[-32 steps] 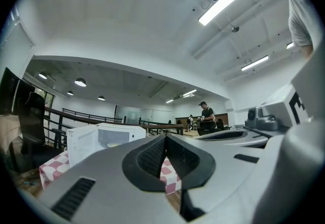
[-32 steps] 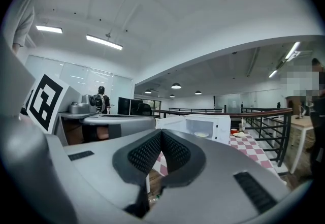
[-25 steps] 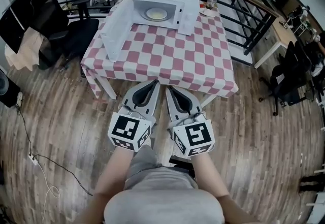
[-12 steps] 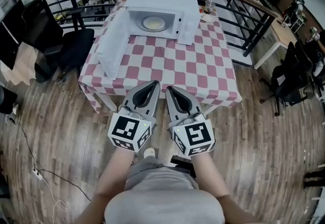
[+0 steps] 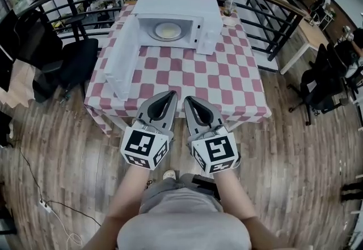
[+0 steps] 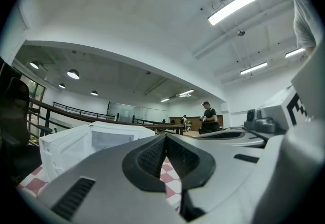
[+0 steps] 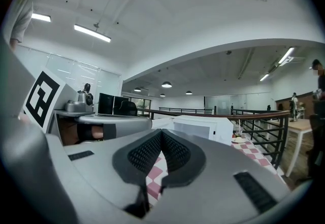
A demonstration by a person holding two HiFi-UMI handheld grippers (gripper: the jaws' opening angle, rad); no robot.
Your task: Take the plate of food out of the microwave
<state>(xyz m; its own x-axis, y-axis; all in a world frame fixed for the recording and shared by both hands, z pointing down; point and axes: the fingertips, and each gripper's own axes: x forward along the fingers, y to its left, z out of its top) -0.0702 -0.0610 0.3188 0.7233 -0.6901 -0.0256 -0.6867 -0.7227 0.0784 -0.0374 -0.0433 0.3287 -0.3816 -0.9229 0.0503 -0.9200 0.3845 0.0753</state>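
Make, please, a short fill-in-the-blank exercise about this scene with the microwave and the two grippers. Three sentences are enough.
1. The door of the microwave stands ____.
2. The plate of food lies ____ the microwave.
3. The left gripper and the right gripper each have their jaws ____, with nothing held between them.

Missing words: open; inside; shut.

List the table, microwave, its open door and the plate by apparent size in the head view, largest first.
1. table
2. microwave
3. door, seen at an angle, so it looks narrower than it is
4. plate
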